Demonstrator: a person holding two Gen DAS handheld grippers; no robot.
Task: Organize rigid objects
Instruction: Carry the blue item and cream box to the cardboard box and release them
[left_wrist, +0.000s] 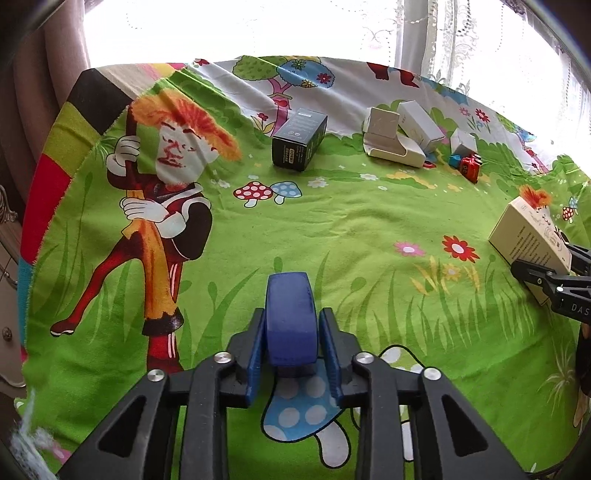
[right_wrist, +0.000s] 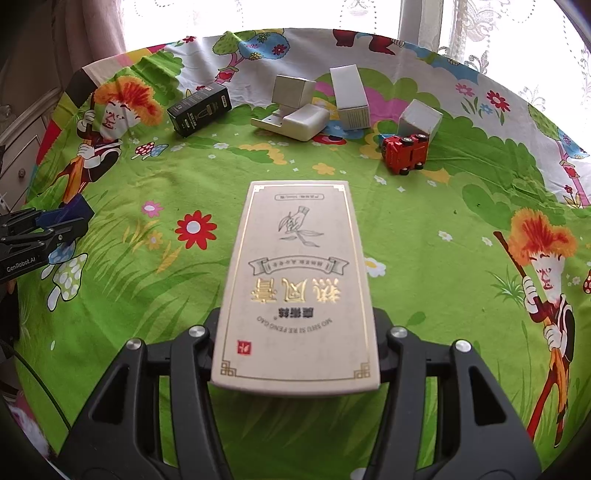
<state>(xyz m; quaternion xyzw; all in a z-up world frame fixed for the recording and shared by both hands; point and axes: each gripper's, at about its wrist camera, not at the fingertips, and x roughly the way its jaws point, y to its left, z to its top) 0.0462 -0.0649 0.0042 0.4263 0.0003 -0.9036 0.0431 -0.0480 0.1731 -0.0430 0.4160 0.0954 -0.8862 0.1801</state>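
Note:
My left gripper (left_wrist: 291, 336) is shut on a blue block (left_wrist: 290, 317), held above the green cartoon cloth (left_wrist: 332, 229); it also shows at the left edge of the right wrist view (right_wrist: 70, 214). My right gripper (right_wrist: 295, 332) is shut on a flat beige box with gold lettering (right_wrist: 295, 280), which hides its fingers; the box also shows at the right of the left wrist view (left_wrist: 528, 240). At the far side lie a black box (right_wrist: 199, 109), several white boxes (right_wrist: 349, 96) and a red toy truck (right_wrist: 404, 151).
A white open case (right_wrist: 295, 120) lies among the white boxes. A window with lace curtains (right_wrist: 461, 29) is behind the table. A pale cabinet with knobs (left_wrist: 7, 295) stands at the left.

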